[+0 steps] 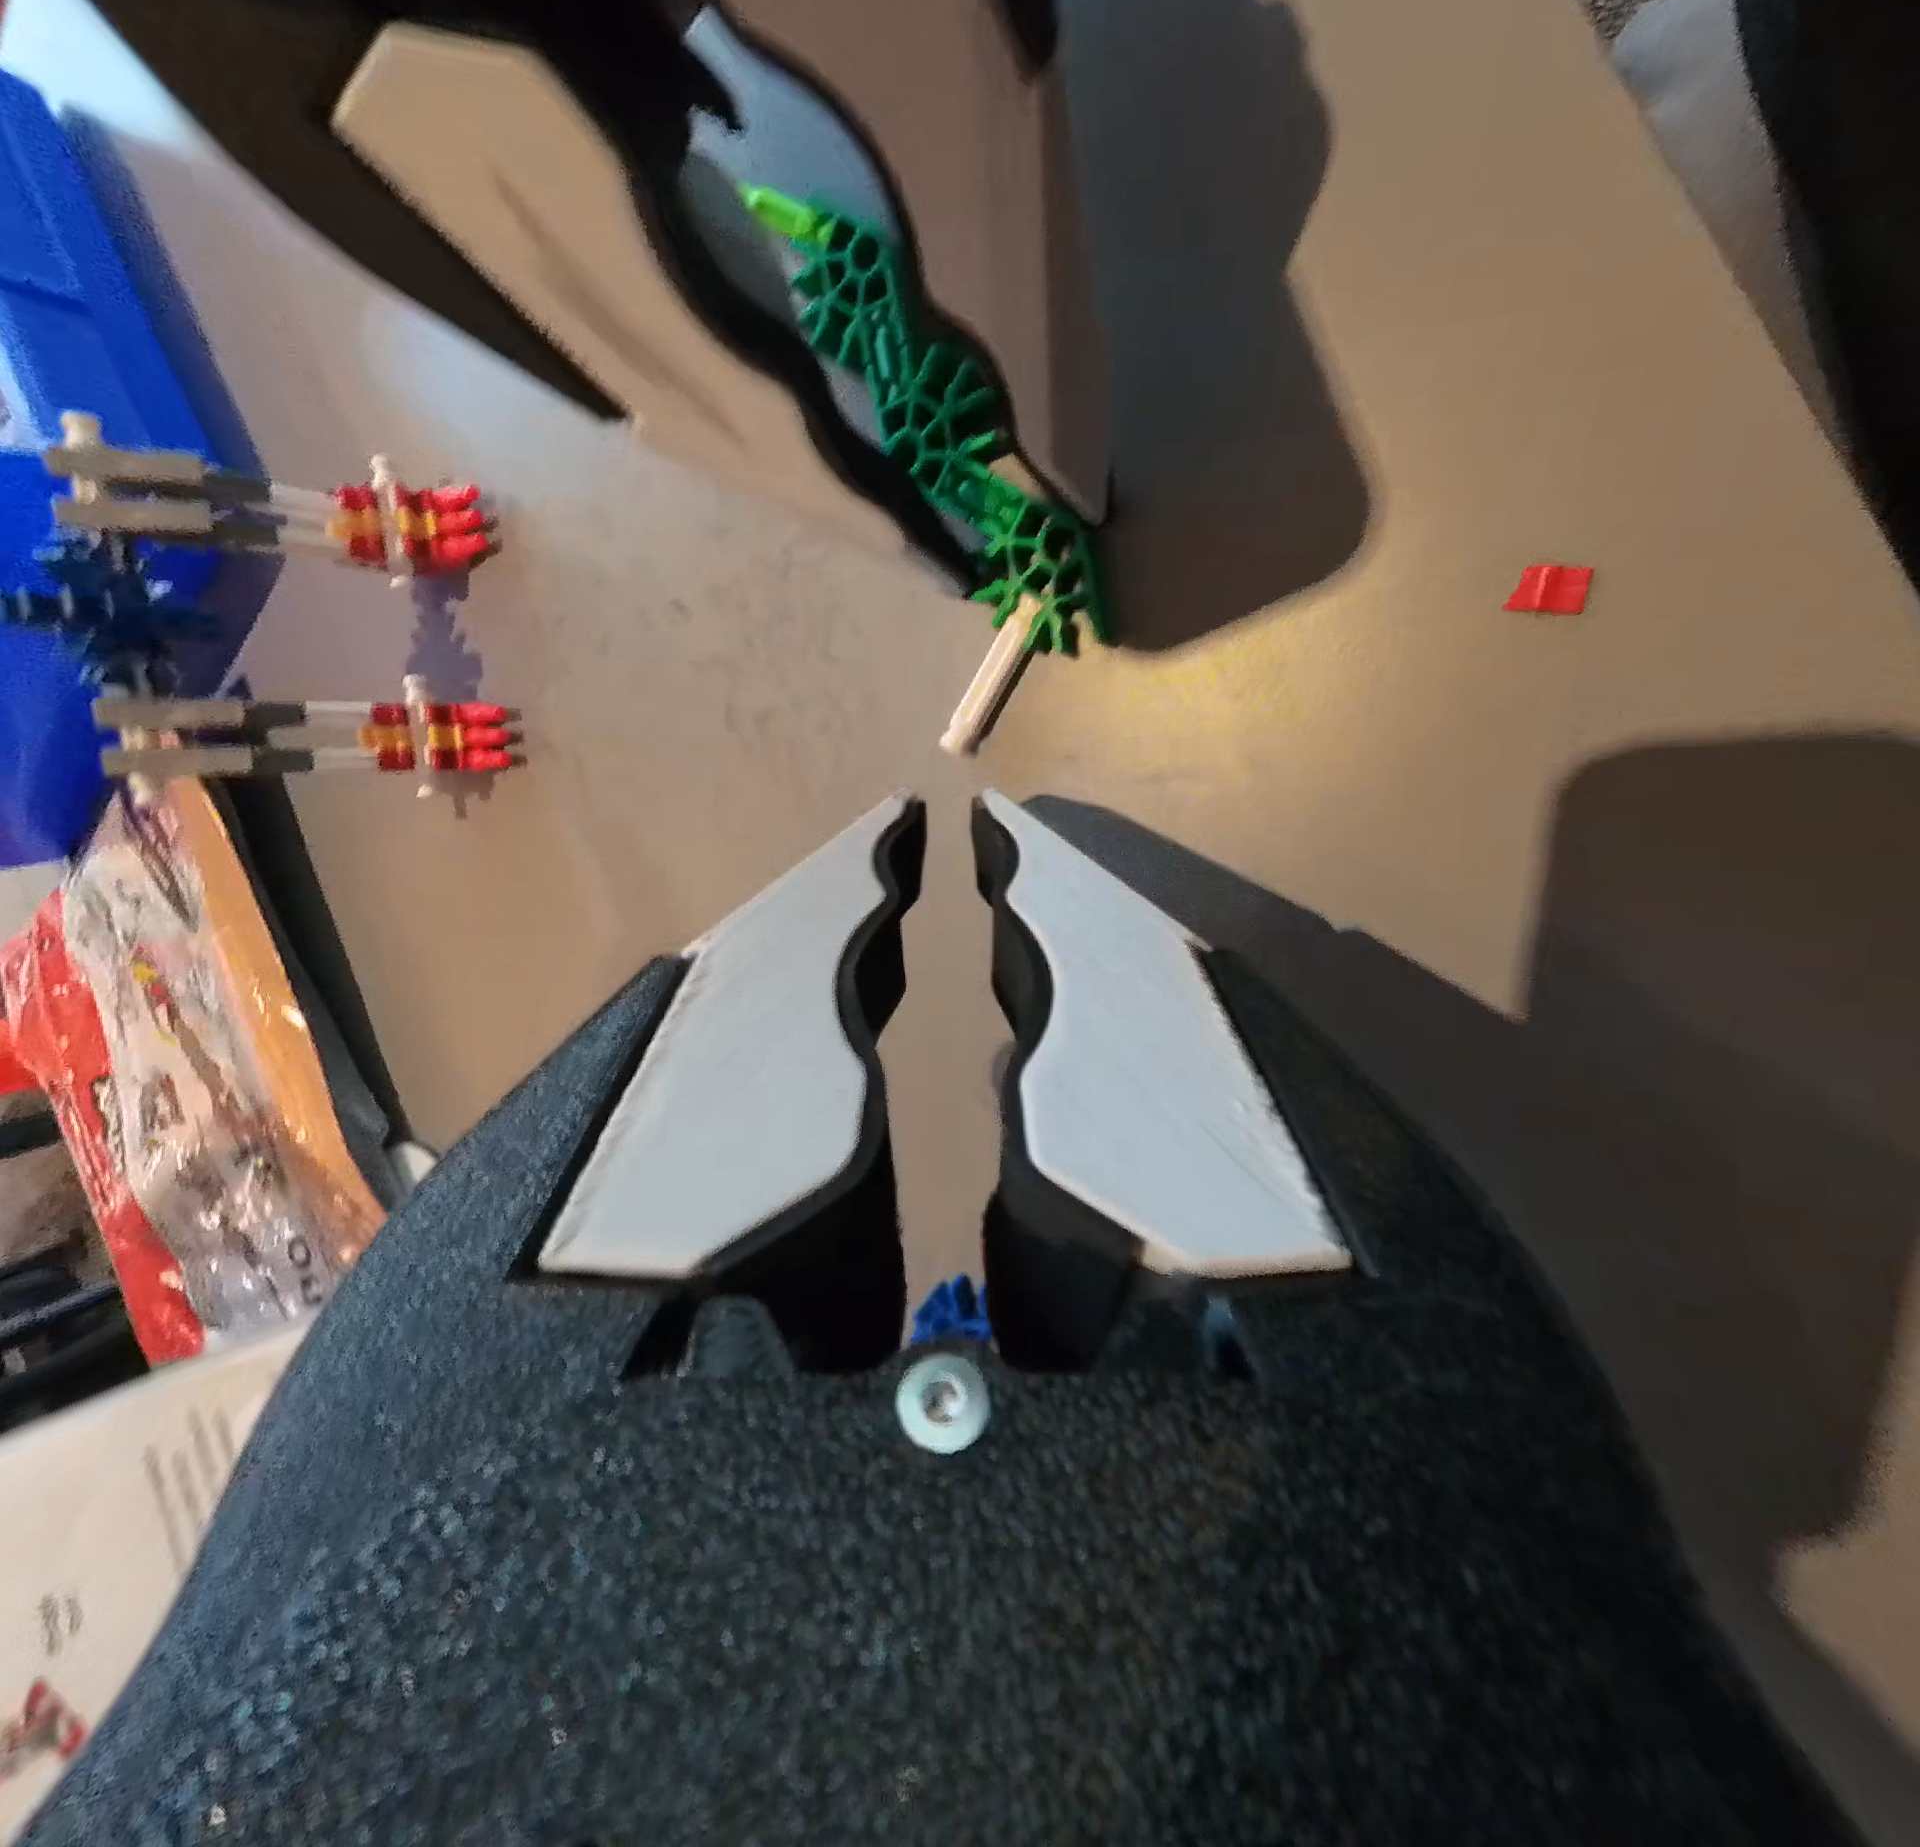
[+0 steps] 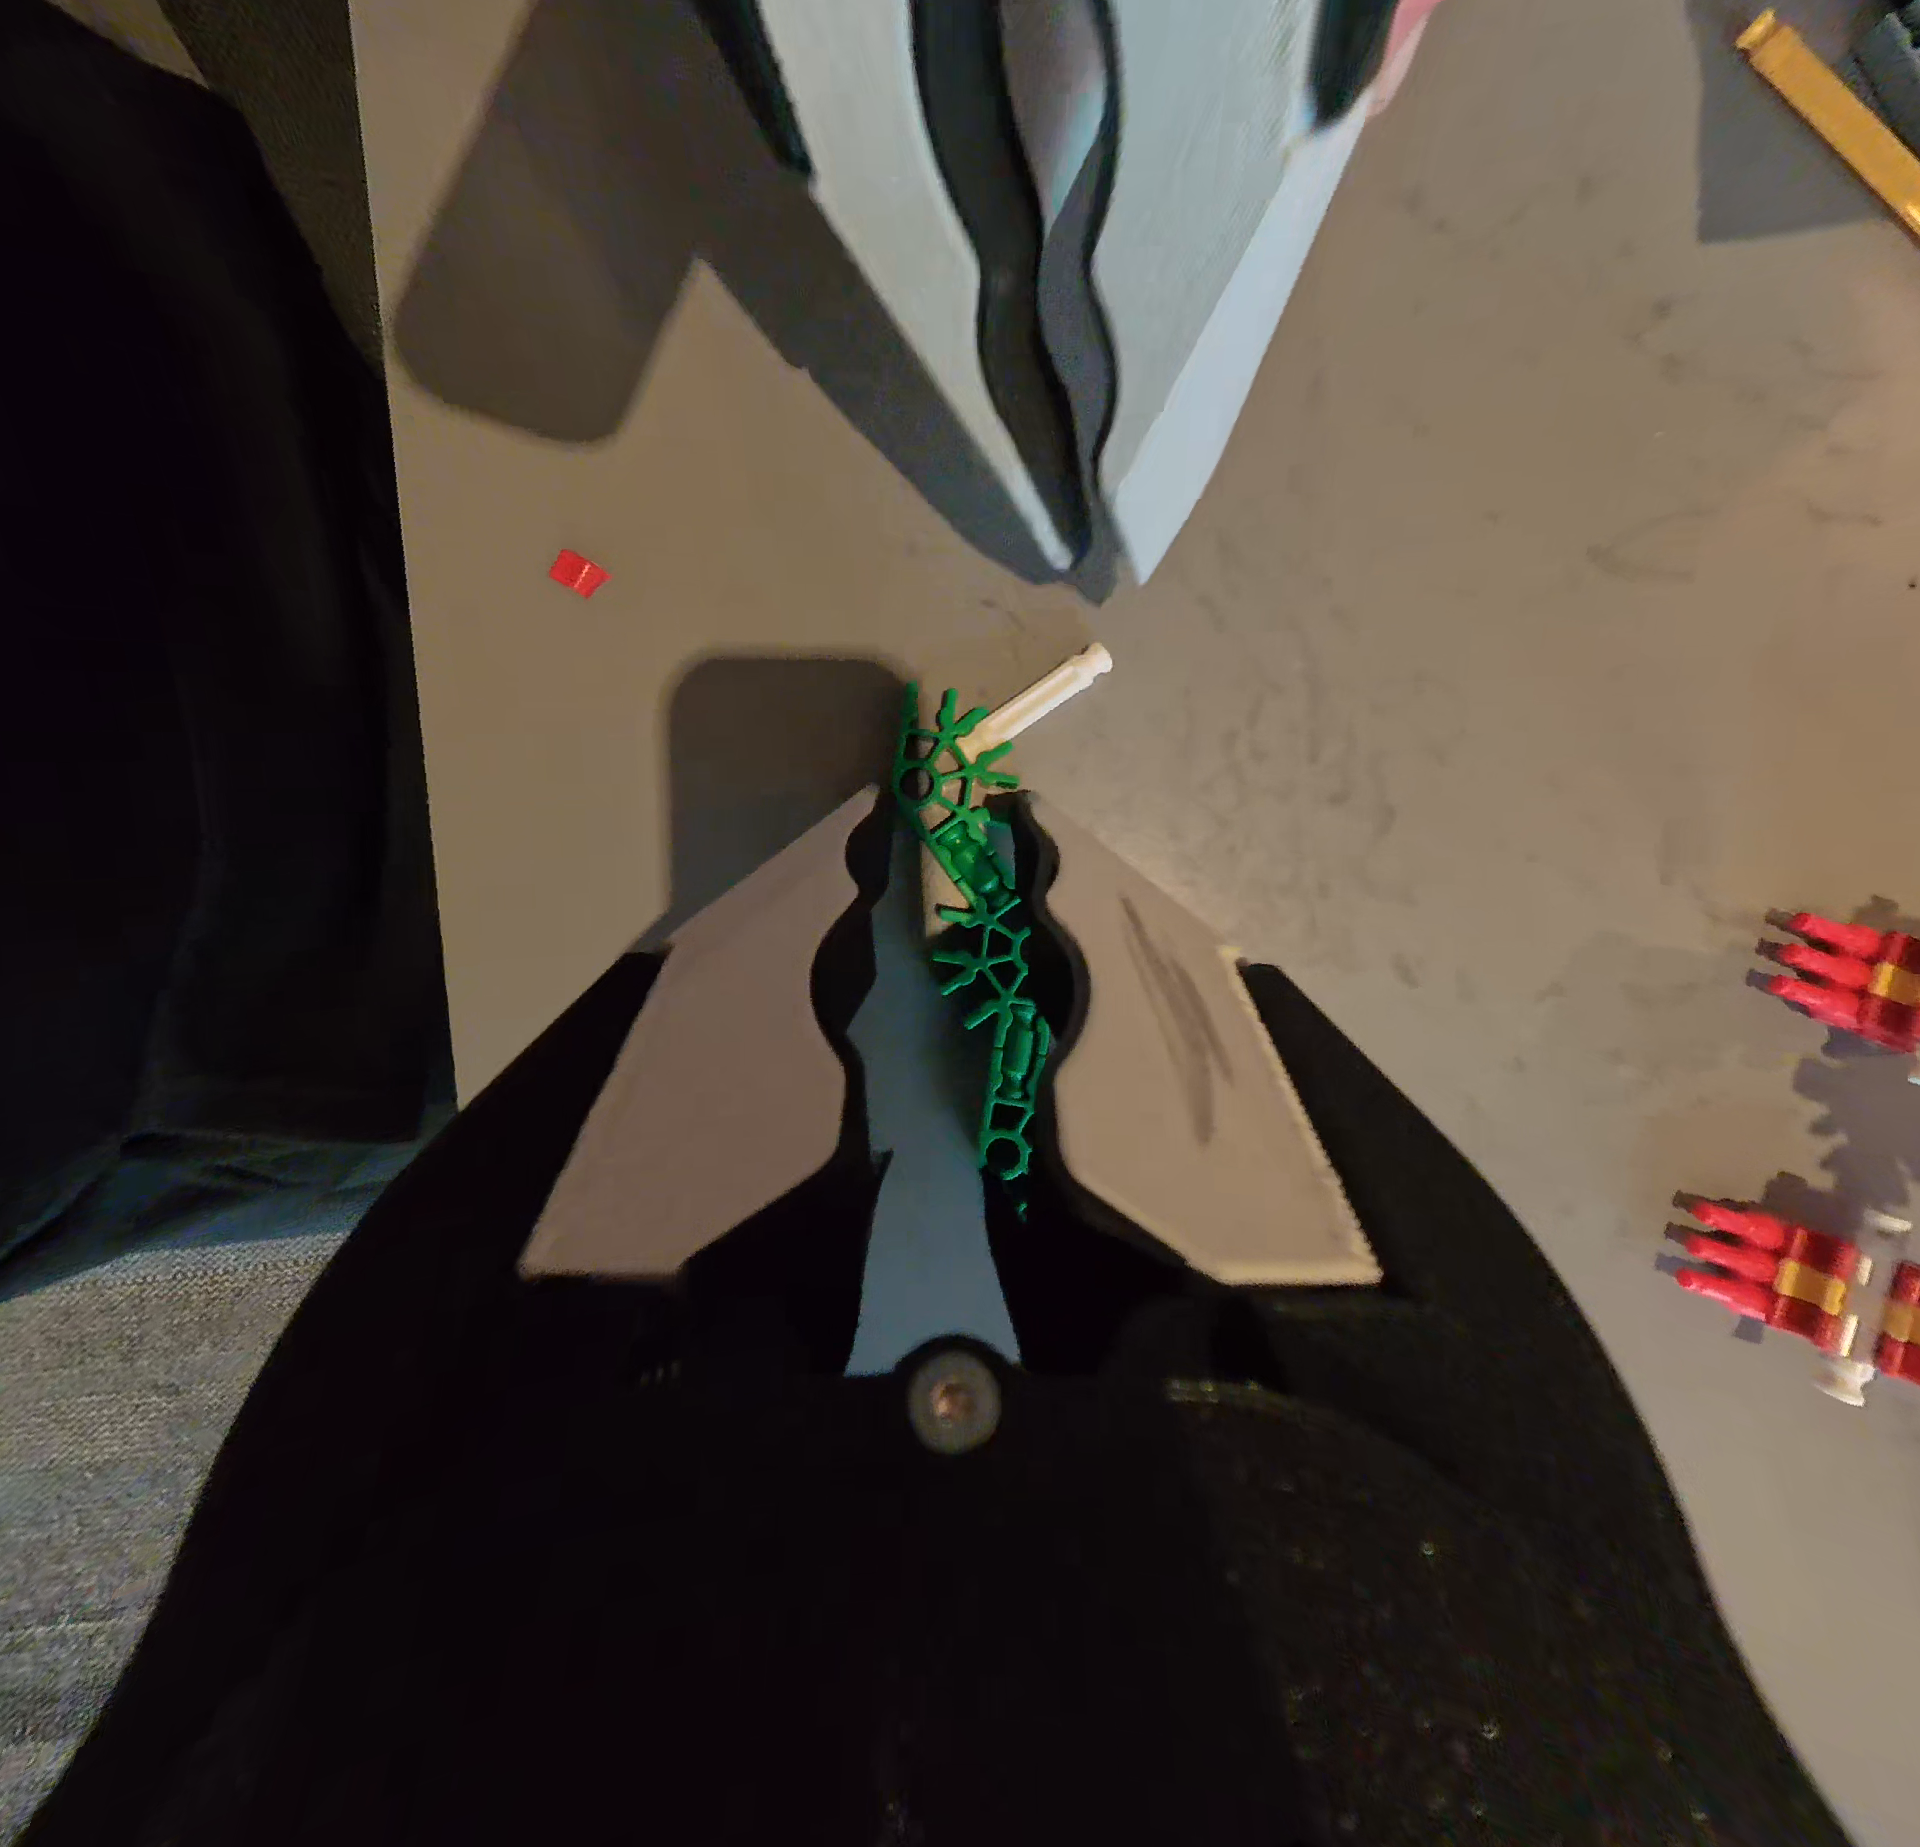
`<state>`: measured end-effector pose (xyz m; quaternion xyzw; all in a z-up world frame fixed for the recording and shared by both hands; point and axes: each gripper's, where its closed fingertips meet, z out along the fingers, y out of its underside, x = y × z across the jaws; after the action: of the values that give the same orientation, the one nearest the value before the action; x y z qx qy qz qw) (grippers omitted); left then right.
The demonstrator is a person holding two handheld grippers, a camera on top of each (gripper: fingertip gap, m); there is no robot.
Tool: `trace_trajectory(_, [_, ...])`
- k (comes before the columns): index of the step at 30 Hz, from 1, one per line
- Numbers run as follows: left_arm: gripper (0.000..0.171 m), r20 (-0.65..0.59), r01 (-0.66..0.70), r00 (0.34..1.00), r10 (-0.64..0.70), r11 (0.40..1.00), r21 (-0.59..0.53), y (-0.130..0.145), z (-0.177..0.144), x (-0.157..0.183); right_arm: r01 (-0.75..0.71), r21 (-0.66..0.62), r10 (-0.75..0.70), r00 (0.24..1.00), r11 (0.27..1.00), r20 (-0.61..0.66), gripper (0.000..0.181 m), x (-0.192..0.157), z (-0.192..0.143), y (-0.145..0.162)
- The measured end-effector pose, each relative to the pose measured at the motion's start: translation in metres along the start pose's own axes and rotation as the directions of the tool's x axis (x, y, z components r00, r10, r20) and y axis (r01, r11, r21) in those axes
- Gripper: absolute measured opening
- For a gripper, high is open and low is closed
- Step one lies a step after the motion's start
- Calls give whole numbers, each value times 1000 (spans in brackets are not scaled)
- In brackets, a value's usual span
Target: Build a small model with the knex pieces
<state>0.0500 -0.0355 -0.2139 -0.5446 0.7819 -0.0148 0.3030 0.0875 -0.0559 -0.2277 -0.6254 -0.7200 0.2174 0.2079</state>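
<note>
My right gripper (image 2: 951,800) clamps the green connector chain (image 2: 987,966), white rod (image 2: 1044,701) protruding from its tip. My left gripper (image 1: 945,810), jaws nearly together and empty, sits just beside that rod's free end. Red piece (image 2: 578,572) lies well apart from the rod.

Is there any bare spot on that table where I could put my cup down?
Yes: bare tabletop lies between the white rod and the red-tipped assemblies, and around the small red piece. It is crowded where the two hand-held grippers meet, left facing right, which holds the green connector chain.
</note>
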Motion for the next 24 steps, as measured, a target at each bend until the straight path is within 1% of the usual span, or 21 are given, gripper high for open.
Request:
trace_trajectory(3, [14, 42, 61, 997, -60, 998, -9, 13, -15, -7, -18, 35, 19, 1000, 999, -13, 23, 1, -3, -3])
trace_trajectory(6, [16, 86, 147, 985, -147, 989, 5, 29, -38, -13, -43, 80, 44, 999, 996, -22, 25, 1, -12, -6])
trace_trajectory(10, [18, 141, 229, 965, -222, 973, -35, 58, -68, -12, -62, 70, 66, 996, 996, -63, 29, 7, -19, 2])
trace_trajectory(15, [18, 196, 322, 933, -303, 944, -71, 89, -98, -3, -64, 44, 66, 996, 997, -63, 28, 3, -14, 7])
trace_trajectory(19, [19, 206, 403, 902, -379, 911, -87, 110, -113, 9, -52, 21, 53, 997, 998, -58, 24, -4, -5, 6])
trace_trajectory(21, [21, 188, 436, 891, -413, 894, -102, 119, -116, 18, -51, 32, 53, 997, 998, -53, 23, -6, -3, 2])
trace_trajectory(24, [22, 210, 470, 873, -440, 874, -123, 133, -122, 22, -54, 46, 56, 997, 997, -54, 24, -6, -2, -3])
